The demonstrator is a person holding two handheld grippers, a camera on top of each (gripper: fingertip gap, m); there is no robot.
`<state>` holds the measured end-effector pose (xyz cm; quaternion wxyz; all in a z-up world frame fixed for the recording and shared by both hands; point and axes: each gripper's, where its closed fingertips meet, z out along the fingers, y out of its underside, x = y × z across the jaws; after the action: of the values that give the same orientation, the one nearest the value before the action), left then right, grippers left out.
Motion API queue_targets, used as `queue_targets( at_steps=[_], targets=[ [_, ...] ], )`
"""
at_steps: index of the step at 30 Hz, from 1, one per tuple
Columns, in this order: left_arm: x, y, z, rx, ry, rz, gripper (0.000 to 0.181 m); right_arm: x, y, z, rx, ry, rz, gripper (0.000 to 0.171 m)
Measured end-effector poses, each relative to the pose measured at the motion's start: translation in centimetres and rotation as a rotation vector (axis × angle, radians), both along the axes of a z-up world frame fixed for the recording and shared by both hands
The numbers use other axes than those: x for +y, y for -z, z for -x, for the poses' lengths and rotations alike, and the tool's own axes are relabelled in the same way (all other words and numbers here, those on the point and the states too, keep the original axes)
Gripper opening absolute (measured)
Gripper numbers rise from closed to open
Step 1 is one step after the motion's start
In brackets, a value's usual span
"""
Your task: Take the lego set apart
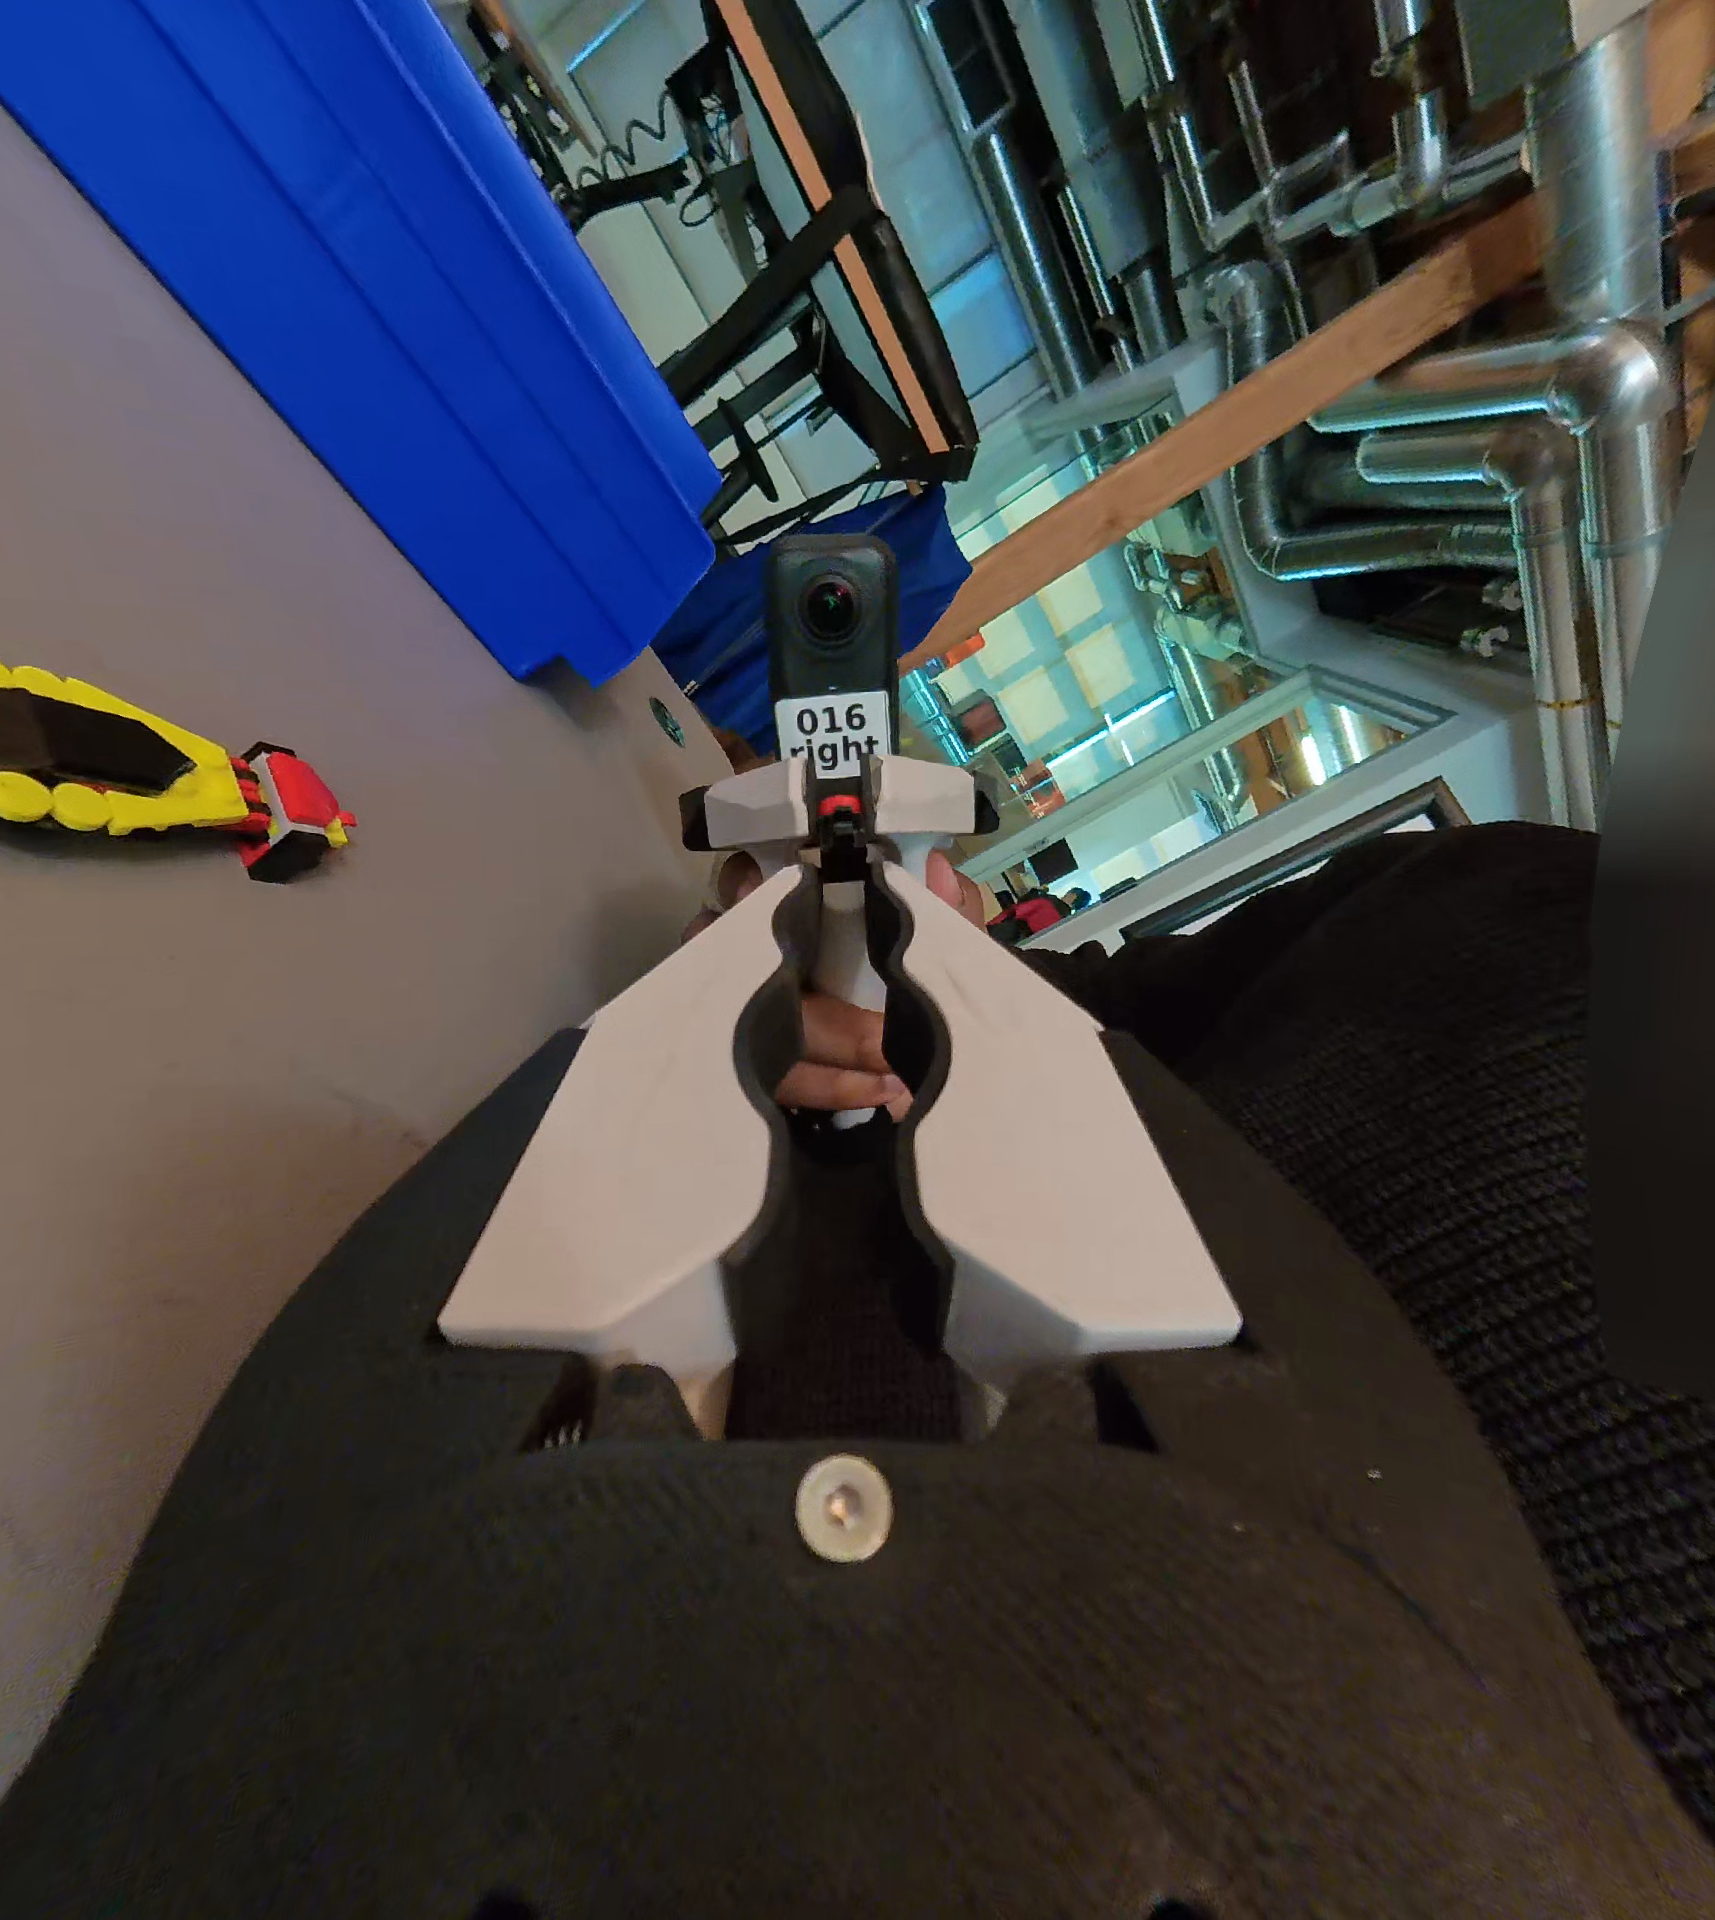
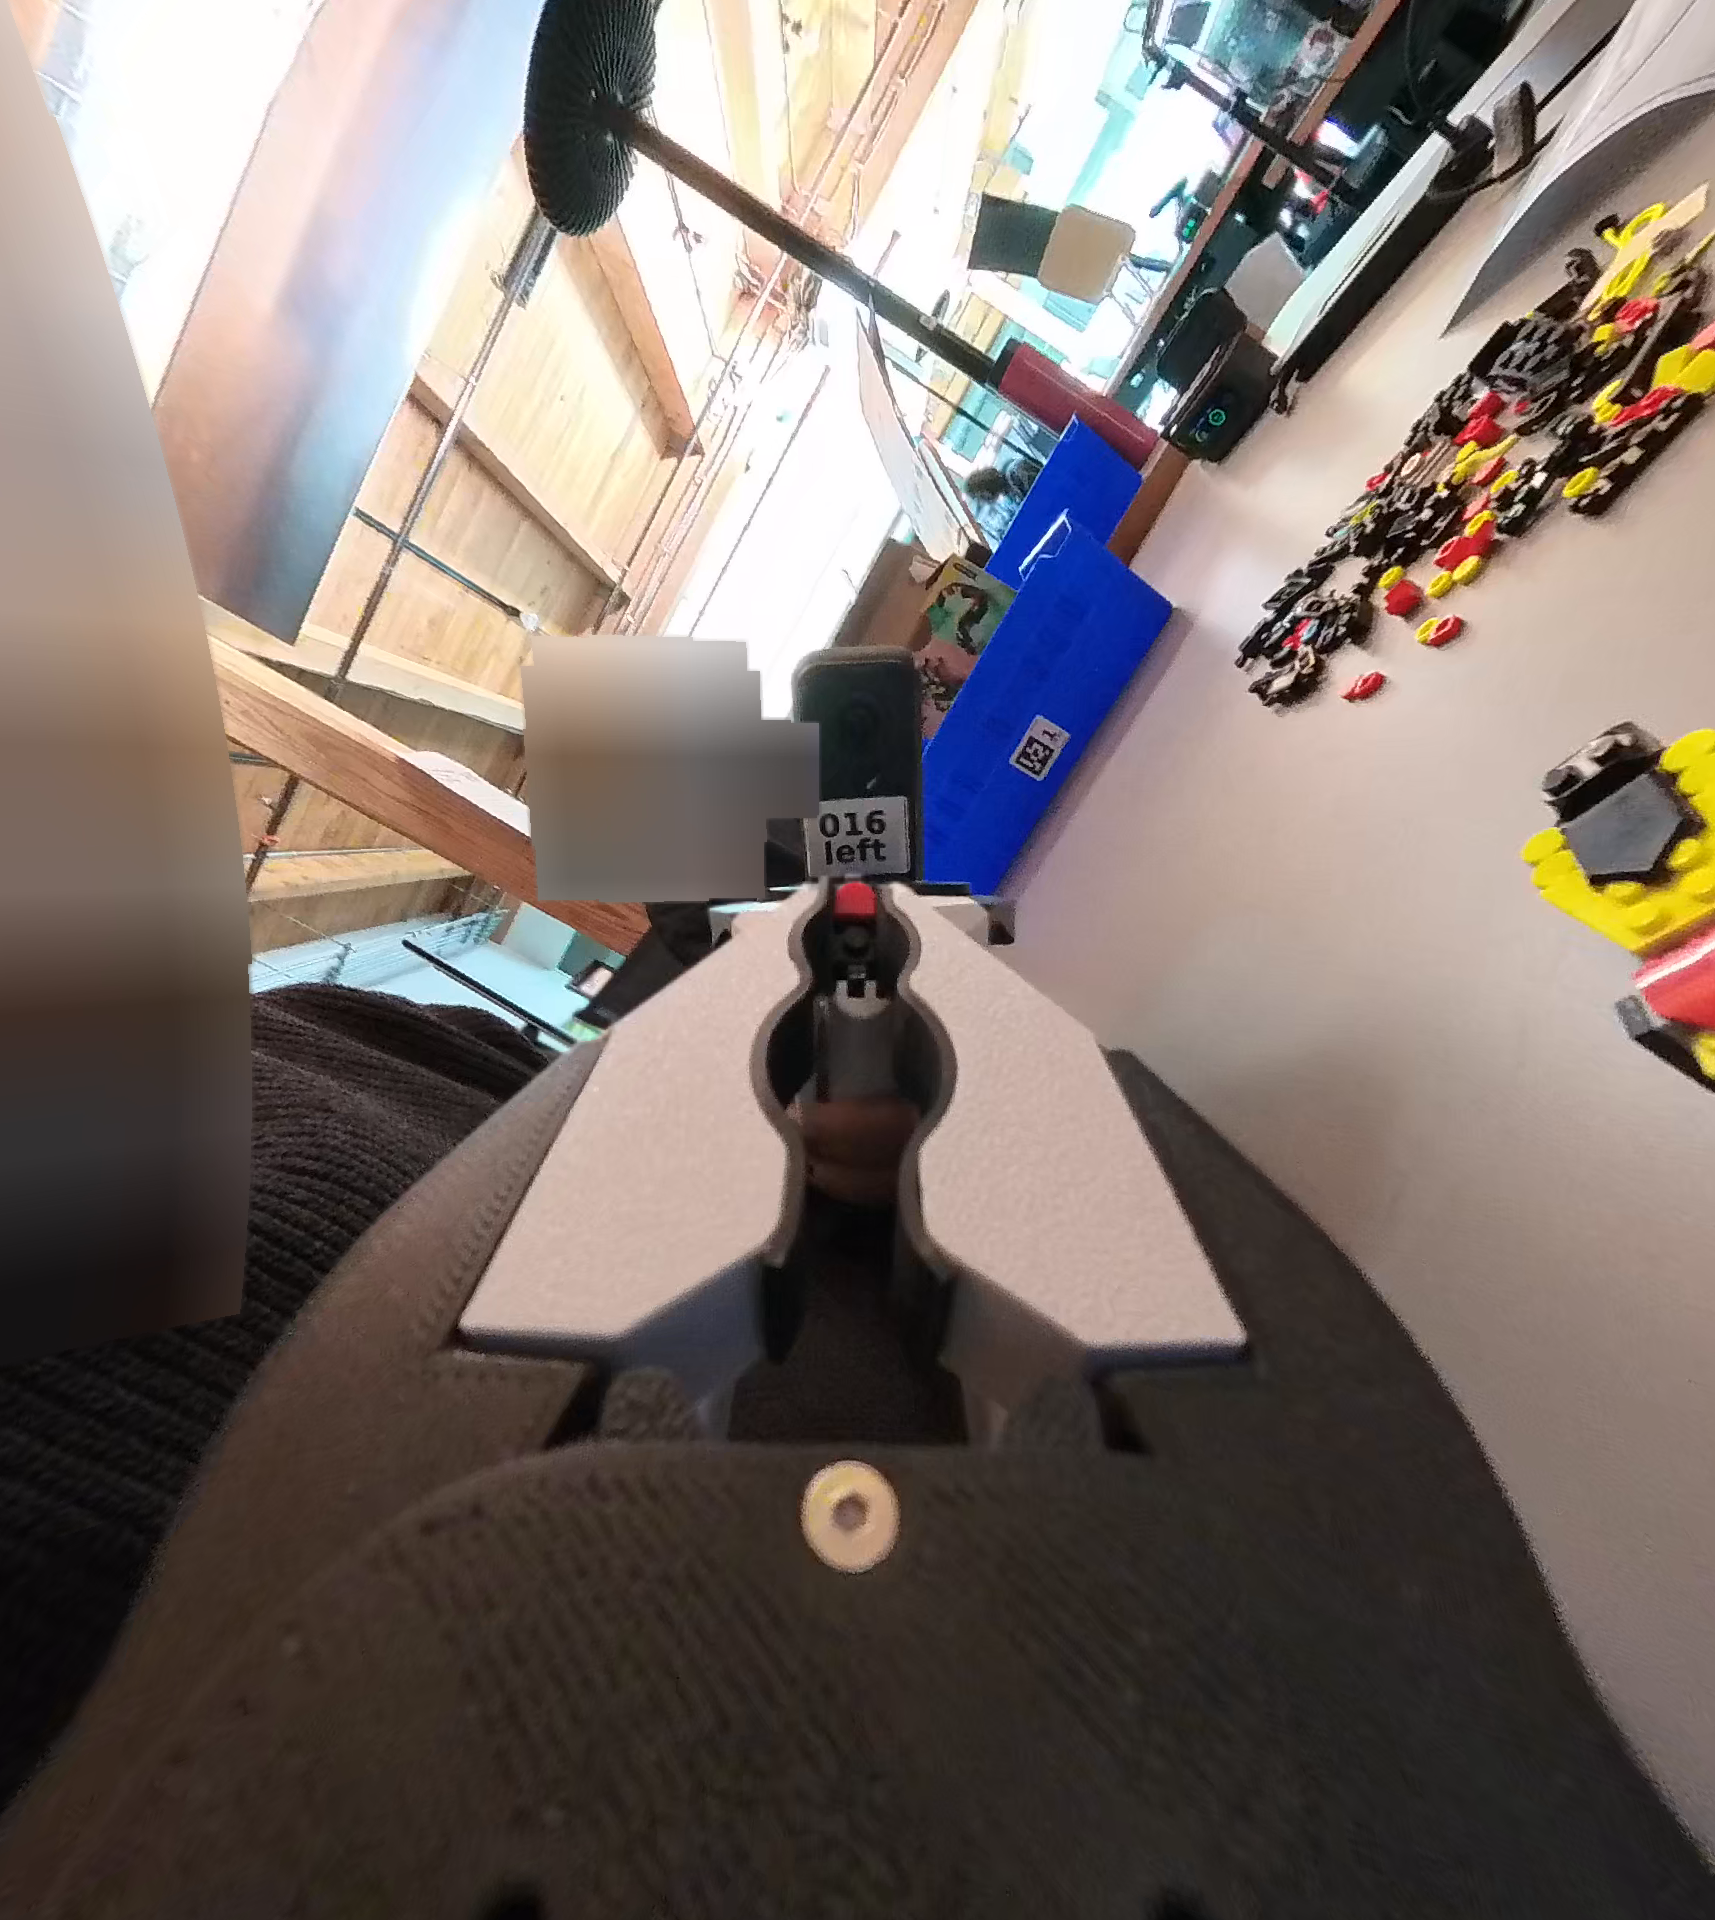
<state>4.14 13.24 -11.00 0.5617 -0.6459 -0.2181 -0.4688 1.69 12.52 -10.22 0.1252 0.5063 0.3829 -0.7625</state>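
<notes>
A blue bin and loose bricks lay beside the lego model on the table. Tip to tip in the air, the left tool and right tool pinched a small red-and-black piece between them.

Grey table, silver ducts

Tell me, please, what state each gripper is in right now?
Left gripper: closed on one end of a small red and black piece.
Right gripper: closed on the other end of the same piece.
</notes>
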Motion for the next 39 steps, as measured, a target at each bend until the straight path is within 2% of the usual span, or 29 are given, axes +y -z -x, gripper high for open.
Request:
queue_targets(
  at_steps=[19,27,31,34,36,39],
  targets=[
    [-0.2,0.2,1.0,0.016,-0.046,-0.006,0.005,0.5,0.5,0.4,-0.047,0.008,0.063,0.007],
    [-0.3,0.2,1.4,0.007,-0.064,-0.005,0.0,0.6,0.6,0.4,-0.043,-0.004,0.04,0.0],
    [-0.3,0.7,2.4,0.021,-0.104,0.026,0.0,2.1,0.8,0.8,-0.048,0.041,0.026,0.0],
    [-0.6,0.9,3.4,0.028,-0.132,0.033,0.0,3.3,1.1,0.7,-0.009,0.021,-0.196,0.0],
    [-0.7,0.9,4.0,0.027,-0.151,0.034,0.0,3.6,2.0,0.0,0.046,-0.046,-0.496,0.0],
    [-0.8,1.1,4.6,0.018,-0.157,0.041,0.0,3.8,5.5,-2.2,0.123,-0.214,-0.989,0.008]
  ],
)
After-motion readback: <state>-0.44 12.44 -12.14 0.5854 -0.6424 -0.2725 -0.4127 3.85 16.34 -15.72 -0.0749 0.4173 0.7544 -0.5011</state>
